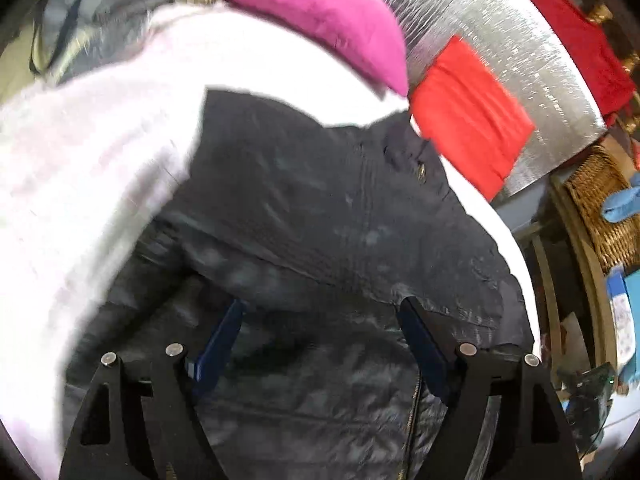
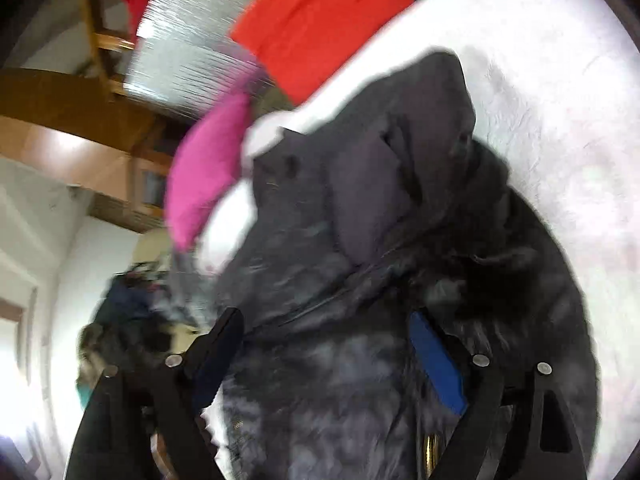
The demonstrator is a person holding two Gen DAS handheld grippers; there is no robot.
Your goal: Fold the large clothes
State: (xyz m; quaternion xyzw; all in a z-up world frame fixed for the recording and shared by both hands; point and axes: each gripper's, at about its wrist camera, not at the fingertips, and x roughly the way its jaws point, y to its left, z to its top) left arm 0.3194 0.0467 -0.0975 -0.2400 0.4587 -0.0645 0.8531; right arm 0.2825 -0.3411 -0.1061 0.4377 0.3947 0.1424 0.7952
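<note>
jacket: lay under and ahead of both grippers
left gripper: jaws apart, empty
right gripper: same
risk: slick fabric probably could've slipped, unfolding

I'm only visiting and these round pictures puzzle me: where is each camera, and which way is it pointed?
Left wrist view: sits on the left tongs, looking forward and down along two wide-apart fingers at a black jacket on white bedding.
Right wrist view: sits on the right tongs, aimed at the black jacket from another side; its fingers also stand apart, with a blue pad showing.
Shared: the jacket, white bedding, pink cushion, red cloth. Neither view shows the person's hands.
</note>
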